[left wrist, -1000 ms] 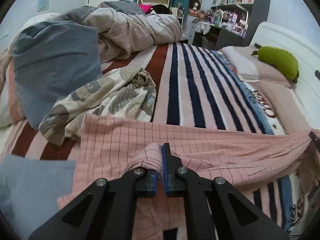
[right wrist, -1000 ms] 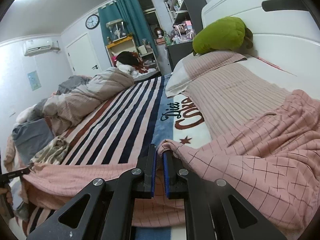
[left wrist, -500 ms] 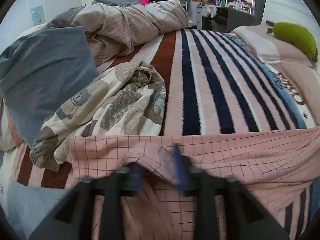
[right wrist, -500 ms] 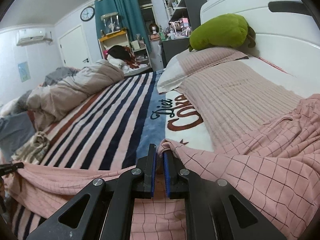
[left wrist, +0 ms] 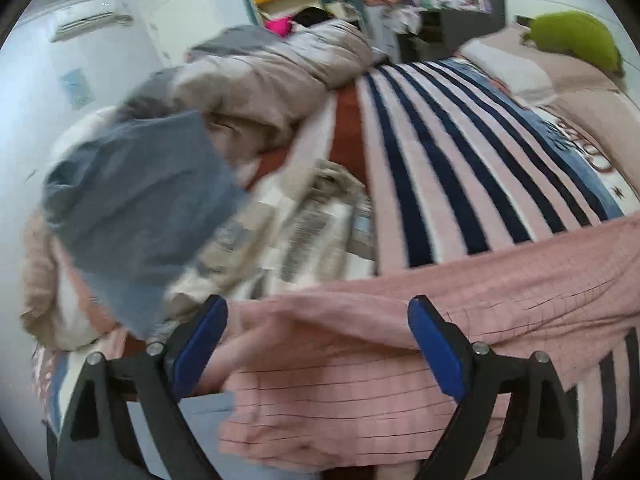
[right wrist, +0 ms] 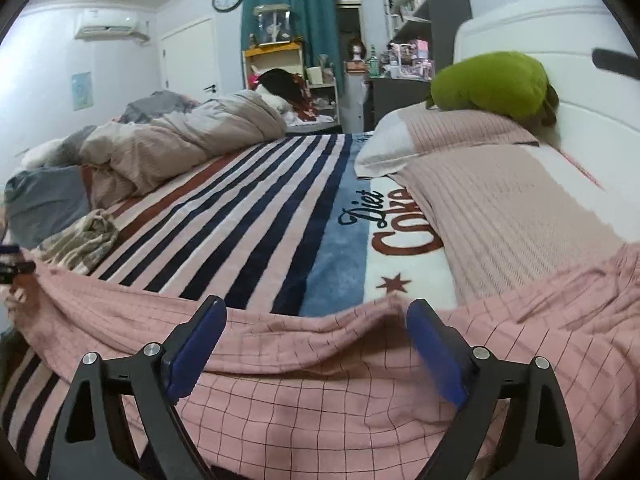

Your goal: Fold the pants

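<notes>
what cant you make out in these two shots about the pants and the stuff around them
- Pink checked pants: near hem cut off by both views' bottom edges.
- Printed garment: pattern lost to left-view motion blur.
- Left gripper: only a sliver at right view's left edge.
- Shelf items: too small.

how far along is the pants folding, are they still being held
Done: the pink checked pants lie across the striped blanket with a doubled-over layer near the cameras, so one fold looks made. In hand: nothing; the left tongs and right tongs both stand open above the cloth. Left: the pants remain long and rumpled, so further folds and smoothing seem needed.
</notes>
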Tool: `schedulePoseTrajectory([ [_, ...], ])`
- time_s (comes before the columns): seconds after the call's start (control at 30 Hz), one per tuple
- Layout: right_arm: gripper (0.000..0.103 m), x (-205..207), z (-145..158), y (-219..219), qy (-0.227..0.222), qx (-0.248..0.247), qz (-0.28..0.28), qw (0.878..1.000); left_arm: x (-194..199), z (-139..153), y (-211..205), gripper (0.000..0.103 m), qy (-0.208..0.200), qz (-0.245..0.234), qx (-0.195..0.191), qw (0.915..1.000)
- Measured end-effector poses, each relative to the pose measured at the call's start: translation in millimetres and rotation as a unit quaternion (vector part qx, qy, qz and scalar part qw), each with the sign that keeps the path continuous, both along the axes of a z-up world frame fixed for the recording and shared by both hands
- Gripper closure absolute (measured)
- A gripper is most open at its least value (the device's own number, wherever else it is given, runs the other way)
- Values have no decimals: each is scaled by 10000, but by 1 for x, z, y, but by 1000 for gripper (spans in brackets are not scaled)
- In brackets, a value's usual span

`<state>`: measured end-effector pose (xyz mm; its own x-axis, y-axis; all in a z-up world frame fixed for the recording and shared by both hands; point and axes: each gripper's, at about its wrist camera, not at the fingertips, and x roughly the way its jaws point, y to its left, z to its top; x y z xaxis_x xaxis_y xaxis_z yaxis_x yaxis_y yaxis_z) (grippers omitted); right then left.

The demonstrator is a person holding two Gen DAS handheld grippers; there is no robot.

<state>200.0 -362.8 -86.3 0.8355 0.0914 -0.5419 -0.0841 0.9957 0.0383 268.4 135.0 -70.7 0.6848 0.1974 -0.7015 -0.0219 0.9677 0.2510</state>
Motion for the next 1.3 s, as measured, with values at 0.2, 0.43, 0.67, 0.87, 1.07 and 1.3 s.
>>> schedulePoseTrajectory([
  [0.2,13,-12,12,9,247,332,652,9970,-18,-3,6,13,226,-302,-777,9963],
  [0.43,60,-10,-14,62,1000,298,1960,9750,-25,-49,-42,13,922,-1074,-1419,9797],
  [0.67,85,3,-54,101,1546,244,2228,9622,-7,-89,-73,37,1112,-1140,-1632,9736],
  [0.87,89,15,-64,112,1651,50,2103,9636,14,-94,-79,42,965,-1055,-1635,9761],
  [1.07,89,38,-69,117,1680,-129,1929,9667,42,-94,-80,42,797,-972,-1656,9781],
  [1.3,88,65,-68,118,1516,-477,1496,9759,82,-94,-77,42,546,-583,-1513,9853],
])
